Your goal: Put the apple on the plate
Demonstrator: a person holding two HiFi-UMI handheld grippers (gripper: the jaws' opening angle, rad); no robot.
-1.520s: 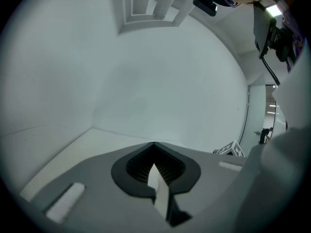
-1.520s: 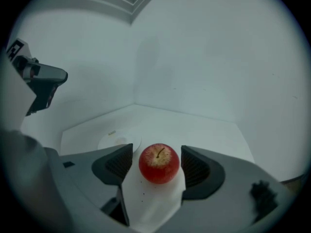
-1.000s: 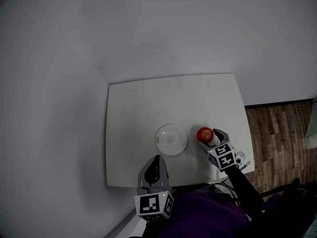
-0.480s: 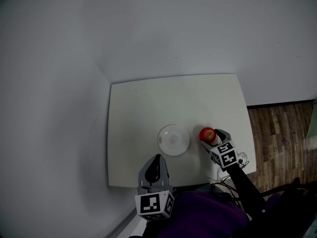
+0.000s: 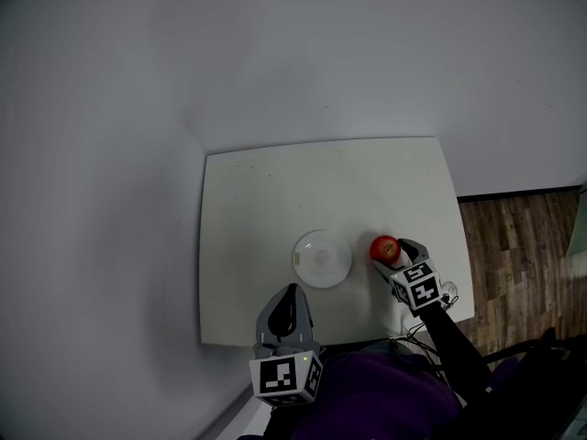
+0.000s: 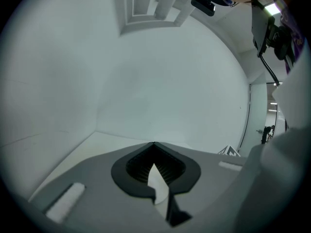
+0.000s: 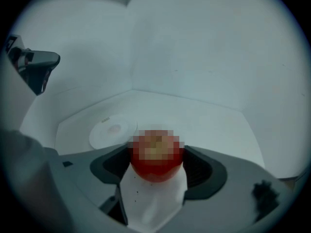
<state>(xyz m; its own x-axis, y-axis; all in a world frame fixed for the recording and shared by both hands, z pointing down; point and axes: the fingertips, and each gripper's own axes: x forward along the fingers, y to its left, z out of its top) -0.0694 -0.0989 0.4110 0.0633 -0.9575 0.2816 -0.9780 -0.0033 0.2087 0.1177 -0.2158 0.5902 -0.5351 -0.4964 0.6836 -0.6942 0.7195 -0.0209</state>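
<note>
A red apple [image 5: 382, 246] sits at the right side of the white table [image 5: 275, 200], between the jaws of my right gripper [image 5: 389, 253], which is shut on it. In the right gripper view the apple [image 7: 155, 170] fills the gap between both pads of that gripper [image 7: 156, 155]. The small round white plate [image 5: 322, 258] lies bare just left of the apple, and in the right gripper view the plate [image 7: 112, 131] shows ahead to the left. My left gripper [image 5: 292, 293] hovers at the table's front edge below the plate, shut and holding nothing [image 6: 153, 144].
The table stands in a corner of plain grey walls. Wooden floor [image 5: 514, 246] shows past its right edge. Cables [image 5: 429, 326] hang near the front right corner. A purple sleeve [image 5: 385, 401] fills the bottom of the head view.
</note>
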